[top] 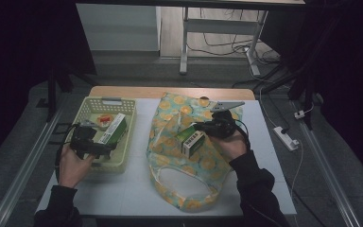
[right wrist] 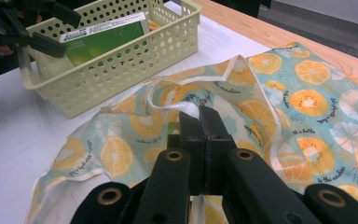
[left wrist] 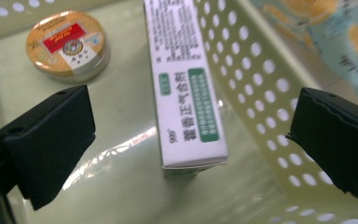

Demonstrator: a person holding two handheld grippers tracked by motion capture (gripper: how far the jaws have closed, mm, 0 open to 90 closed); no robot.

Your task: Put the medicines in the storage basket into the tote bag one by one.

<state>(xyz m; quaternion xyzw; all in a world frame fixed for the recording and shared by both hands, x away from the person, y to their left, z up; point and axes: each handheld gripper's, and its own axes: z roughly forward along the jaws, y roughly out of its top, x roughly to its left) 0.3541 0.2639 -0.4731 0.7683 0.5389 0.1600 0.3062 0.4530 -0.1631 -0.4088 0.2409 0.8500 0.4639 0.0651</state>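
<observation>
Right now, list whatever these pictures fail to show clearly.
- Right gripper view: what the shut right gripper pinches, if anything; its own jaws cover it.
- Same view: the small box, mostly behind those jaws.
- High view: the tin label, too small and dim.
- Left gripper view: the long box far end, cut by the top edge.

Round tin [left wrist: 67, 45], orange rim and red label, lies flat on the basket floor, apart from the carton. White worktop [top: 123, 189] with wooden far edge. White power strip [top: 286, 137] on the grey floor at right, cables trailing beyond.
</observation>
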